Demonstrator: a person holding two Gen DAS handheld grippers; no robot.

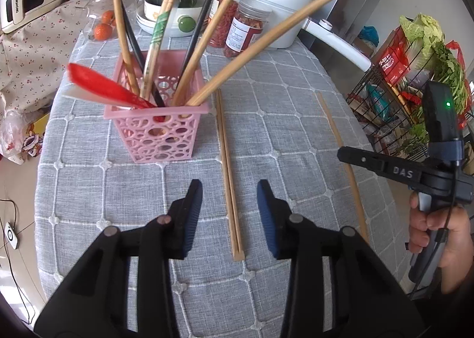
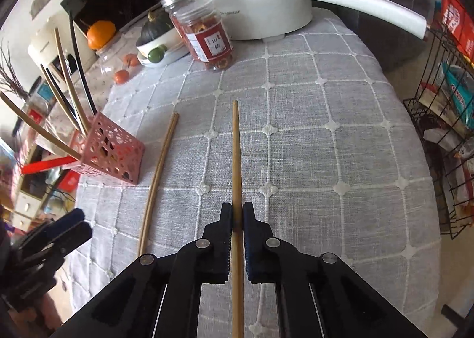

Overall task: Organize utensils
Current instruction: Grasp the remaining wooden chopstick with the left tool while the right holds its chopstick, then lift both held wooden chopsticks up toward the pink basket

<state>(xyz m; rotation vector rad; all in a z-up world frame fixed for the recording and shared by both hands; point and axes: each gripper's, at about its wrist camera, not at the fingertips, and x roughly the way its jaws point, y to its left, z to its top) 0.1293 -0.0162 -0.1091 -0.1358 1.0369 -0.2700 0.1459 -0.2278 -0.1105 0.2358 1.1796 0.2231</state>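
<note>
A pink perforated utensil basket (image 1: 157,127) stands on the grey checked tablecloth (image 1: 281,95), holding several chopsticks, long wooden handles and a red spoon (image 1: 103,86). It also shows in the right wrist view (image 2: 111,150). A pair of wooden chopsticks (image 1: 228,172) lies flat to the right of the basket, between the open fingers of my left gripper (image 1: 229,190). My right gripper (image 2: 237,210) is shut on a single wooden chopstick (image 2: 236,154) that lies on the cloth farther right. The pair (image 2: 160,172) lies to its left.
At the back stand a white electric pot (image 1: 272,0) with a long handle, two jars of red dried food (image 1: 246,30), a bowl with squash (image 1: 174,9) and oranges (image 1: 102,31). A wire rack (image 1: 414,107) with vegetables and packets stands right of the table edge.
</note>
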